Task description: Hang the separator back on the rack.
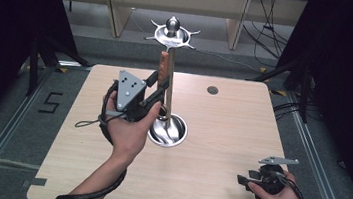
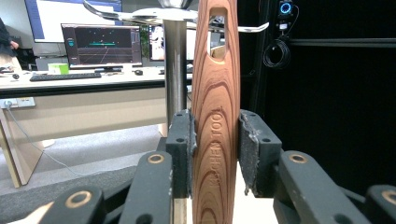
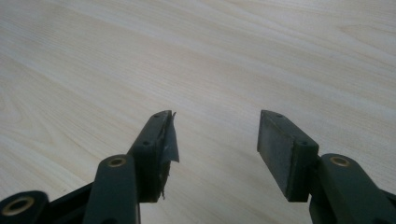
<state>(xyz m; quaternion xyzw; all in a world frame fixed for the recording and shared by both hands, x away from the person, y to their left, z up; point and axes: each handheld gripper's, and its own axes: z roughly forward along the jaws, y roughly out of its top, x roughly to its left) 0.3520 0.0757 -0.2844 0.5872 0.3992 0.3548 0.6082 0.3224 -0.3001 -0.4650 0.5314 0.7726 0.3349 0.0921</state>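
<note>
A metal utensil stand [image 1: 172, 32] rises from a round dish base [image 1: 179, 136] in the middle of the table, with hook arms around its knobbed top. My left gripper [image 1: 158, 90] is shut on the wooden handle [image 1: 163, 70] of a kitchen utensil, held upright beside the pole. In the left gripper view the handle [image 2: 216, 116] sits between both pads. Its slotted upper end reaches up near a hook arm [image 2: 252, 29] and stands close to the pole [image 2: 176, 70]. My right gripper [image 1: 243, 180] rests low at the table's front right, open, with bare wood between its jaws [image 3: 215, 140].
The light wood table [image 1: 231, 131] has a small dark grommet [image 1: 212, 90] near its far edge. Shiny utensil ends lie in the stand's dish. Behind the table are desk legs and cables on the floor. A desk with monitors [image 2: 100, 44] shows in the left gripper view.
</note>
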